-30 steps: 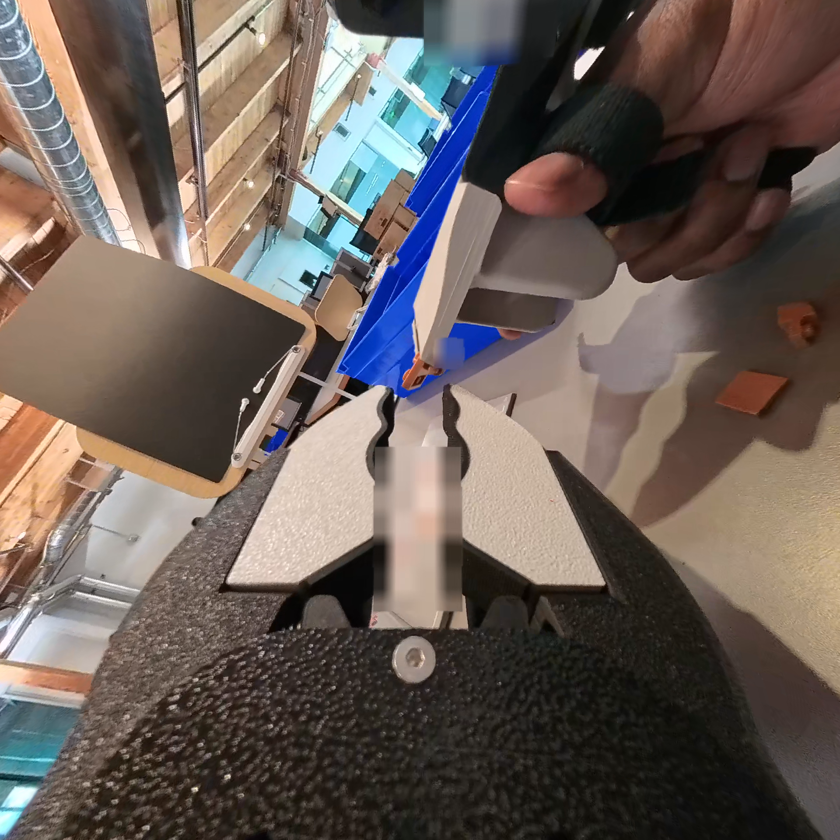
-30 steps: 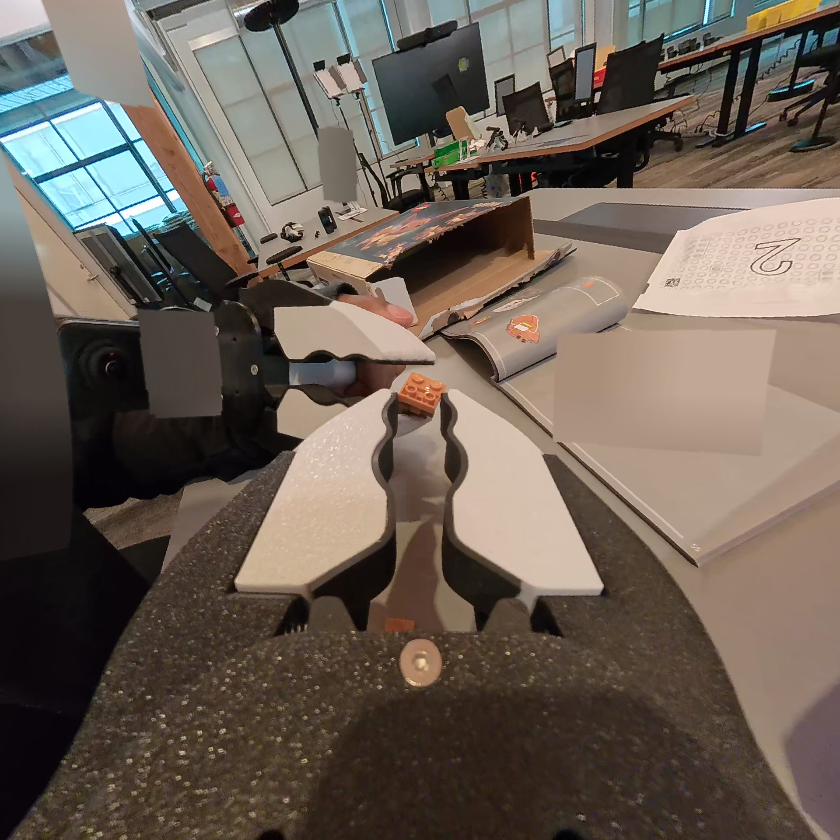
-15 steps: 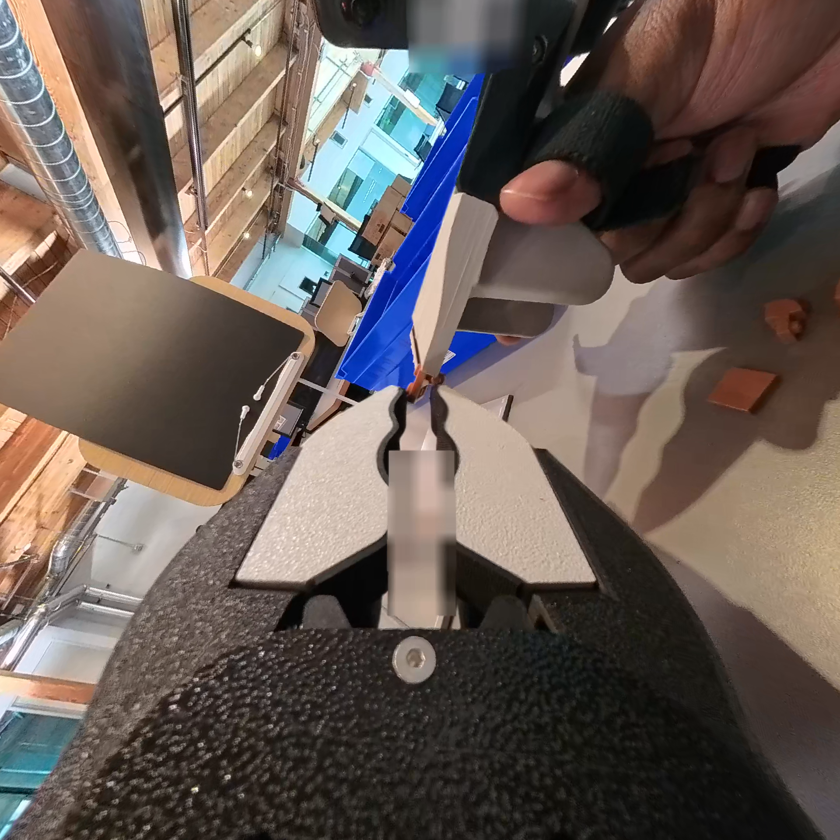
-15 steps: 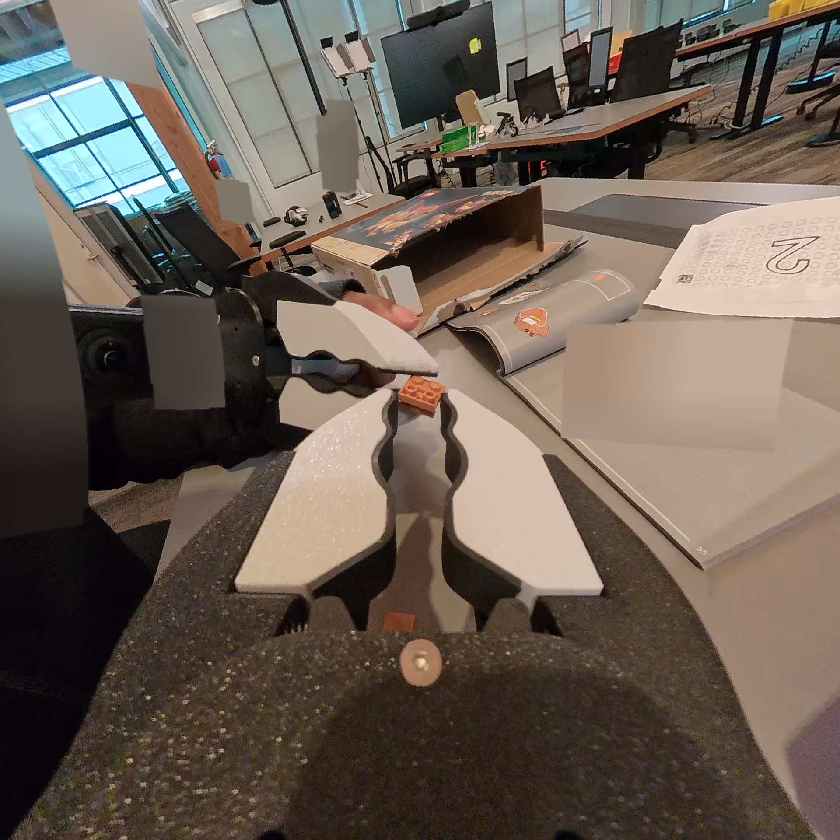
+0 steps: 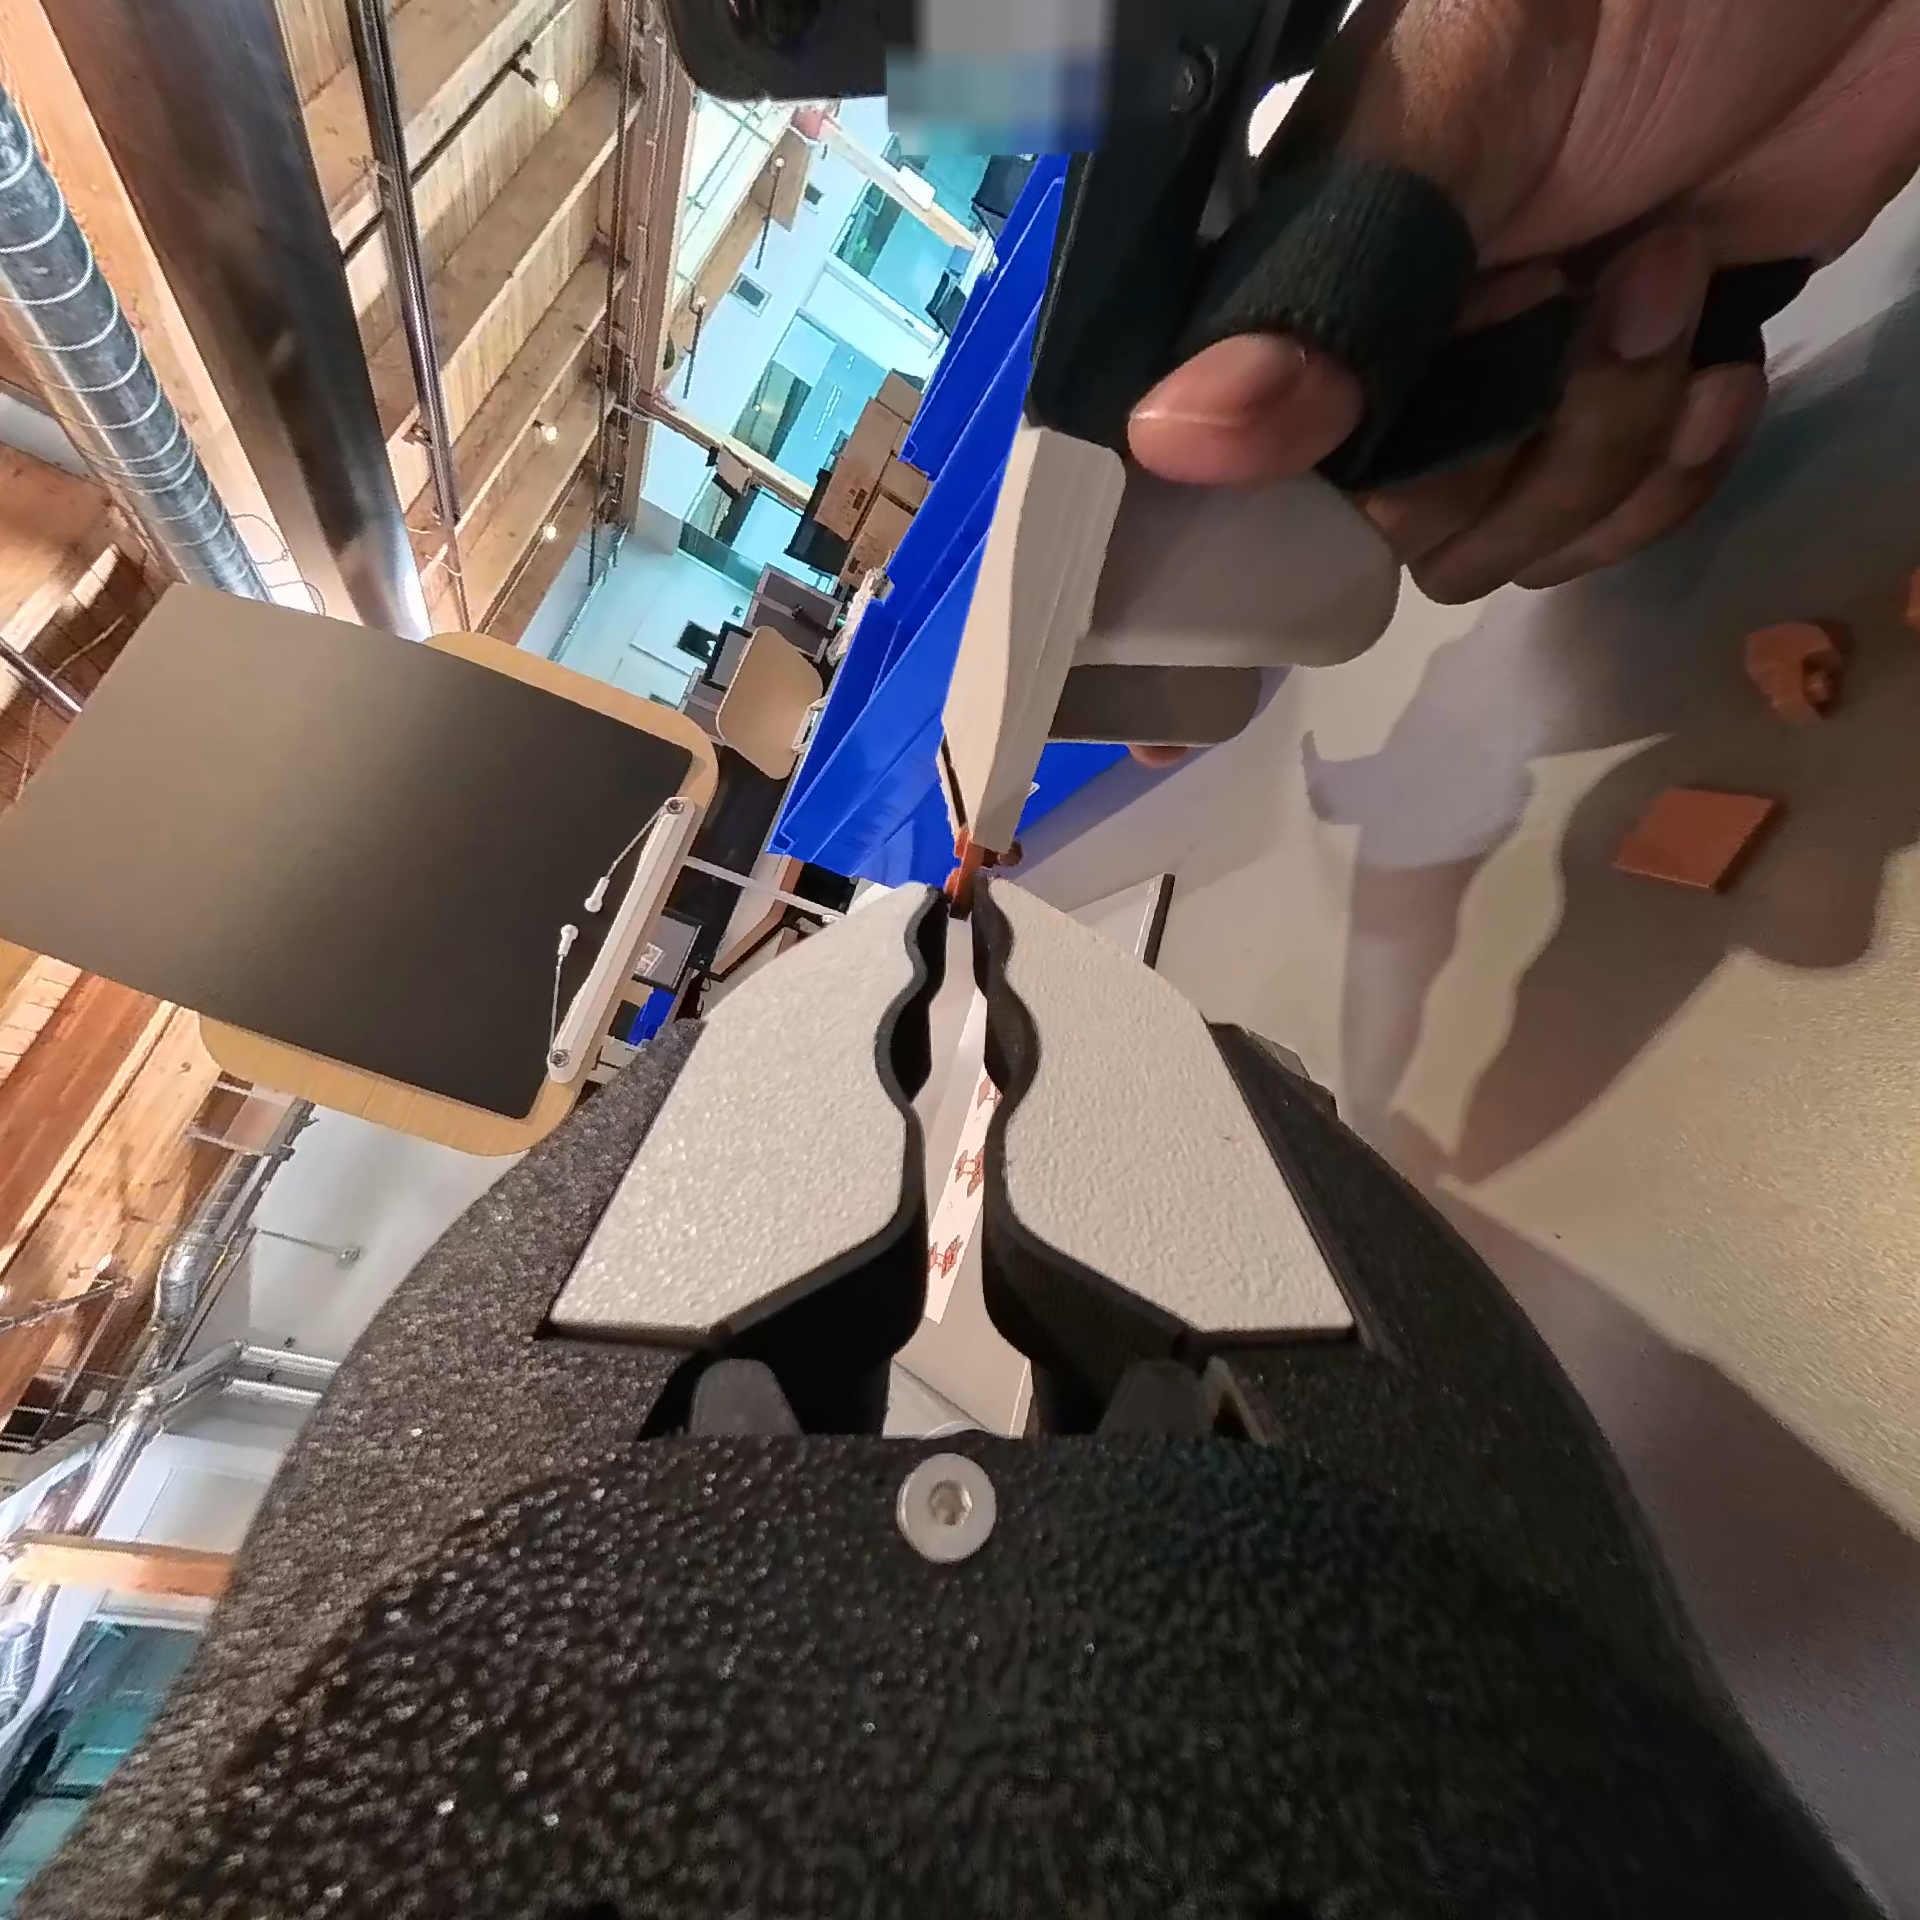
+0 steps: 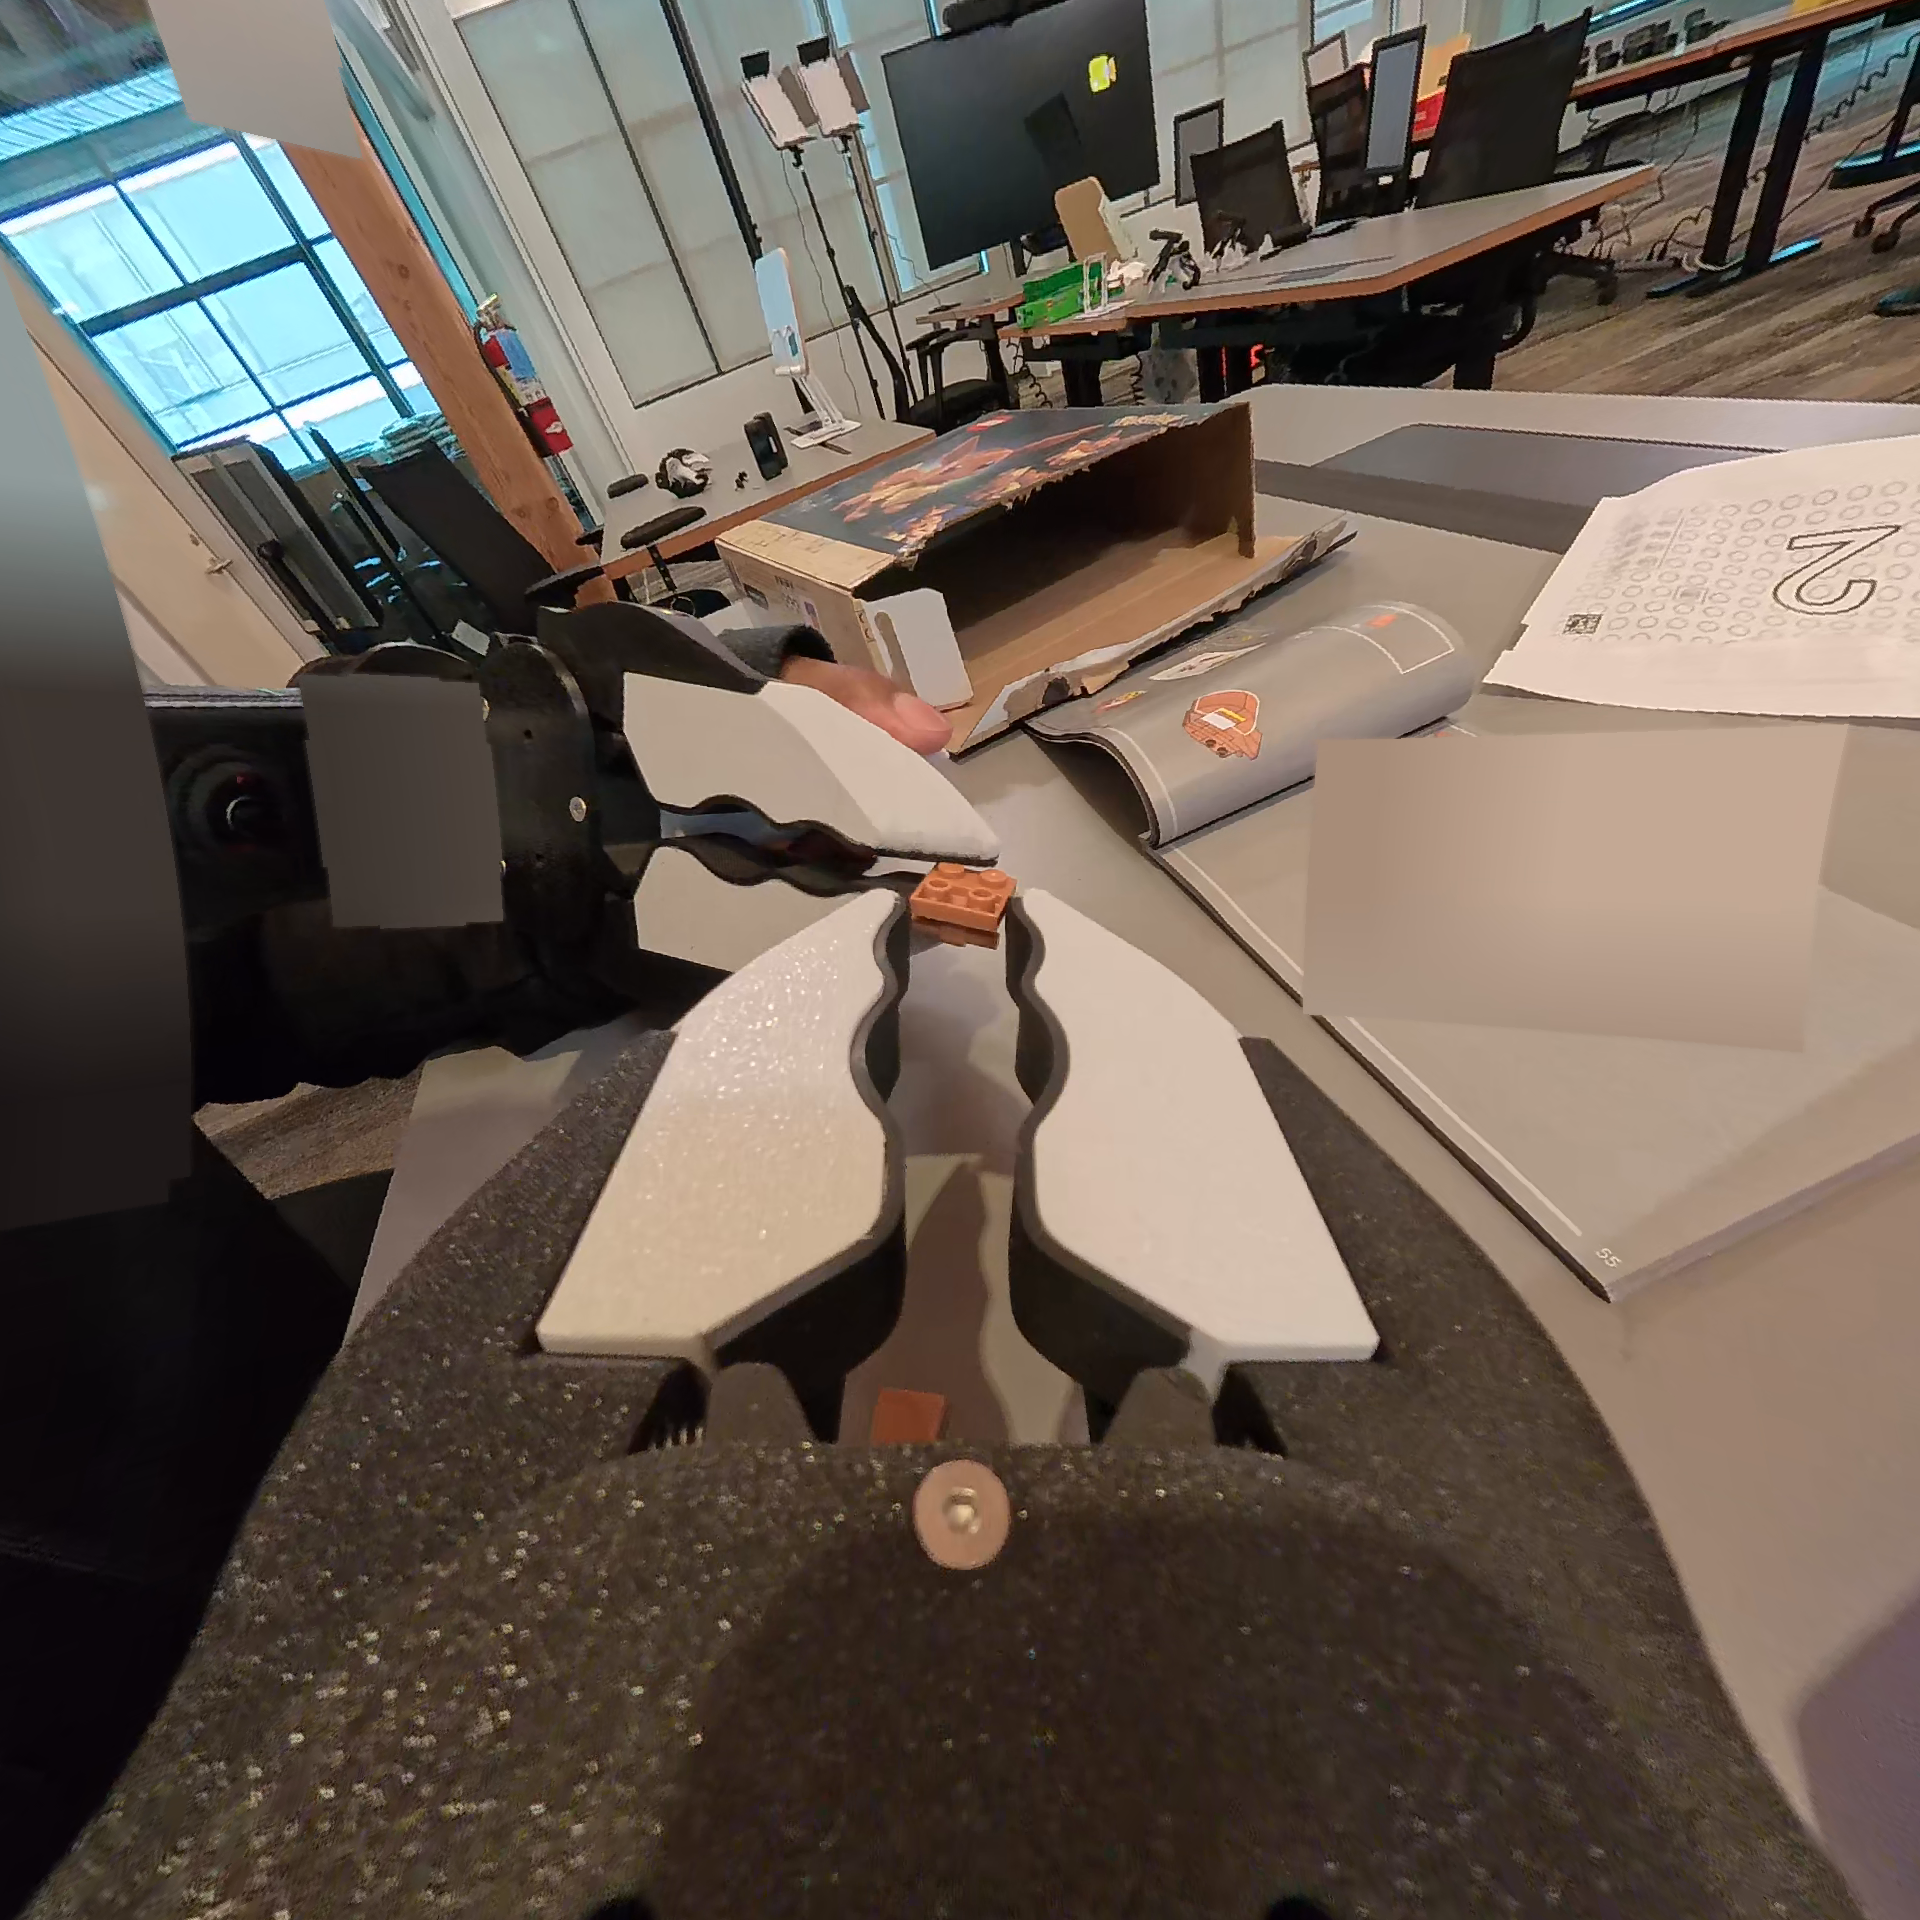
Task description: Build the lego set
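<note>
The two tools meet tip to tip over the table (image 6: 1714,1455), both closed on one orange brick (image 6: 962,900), so nothing can pass between them: the left tool (image 6: 940,854) blocks the way from the left, the right tool (image 6: 958,920) from the near edge. To the right an open booklet (image 6: 1351,686) covers the table; behind it lies a torn box (image 6: 1039,540), with a printed sheet (image 6: 1714,603) towards the far right corner. Bare table shows under the tools, save a flat orange tile (image 6: 909,1415) there.
</note>
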A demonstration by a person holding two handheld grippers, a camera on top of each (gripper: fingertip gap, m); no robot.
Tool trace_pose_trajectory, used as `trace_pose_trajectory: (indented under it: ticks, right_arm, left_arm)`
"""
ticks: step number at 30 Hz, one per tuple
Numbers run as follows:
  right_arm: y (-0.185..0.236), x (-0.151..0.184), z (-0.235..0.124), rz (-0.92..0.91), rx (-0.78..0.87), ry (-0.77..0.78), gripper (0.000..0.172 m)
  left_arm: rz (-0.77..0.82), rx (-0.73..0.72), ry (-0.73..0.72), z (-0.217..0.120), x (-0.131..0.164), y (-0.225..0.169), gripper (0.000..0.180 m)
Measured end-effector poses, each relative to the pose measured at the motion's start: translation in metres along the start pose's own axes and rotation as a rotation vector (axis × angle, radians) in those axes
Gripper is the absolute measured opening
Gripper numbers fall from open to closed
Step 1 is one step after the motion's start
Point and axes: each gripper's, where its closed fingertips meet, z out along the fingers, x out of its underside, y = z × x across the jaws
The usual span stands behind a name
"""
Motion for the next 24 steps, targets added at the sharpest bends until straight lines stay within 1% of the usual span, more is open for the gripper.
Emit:
trace_pose_trajectory:
  ticks: [10,17,21,24]
  right_arm:
    - [0.0,0.0024,0.0001,-0.009,-0.001,0.022,0.017]
    - [0.0011,0.0039,0.0008,0.016,-0.022,0.034,0.022]
    - [-0.0012,0.0052,0.0001,0.028,-0.02,0.049,0.017]
    - [-0.0012,0.0057,-0.001,0.046,-0.04,0.063,0.017]
  left_arm:
    - [0.046,-0.023,0.014,-0.0011,0.0001,0.0022,0.004]
    - [0.114,-0.033,0.044,-0.0006,0.0014,0.0009,0.004]
    - [0.16,-0.03,0.048,0.0002,-0.0006,-0.0028,0.004]
    - [0.143,-0.017,0.041,0.0004,-0.0011,-0.004,0.004]
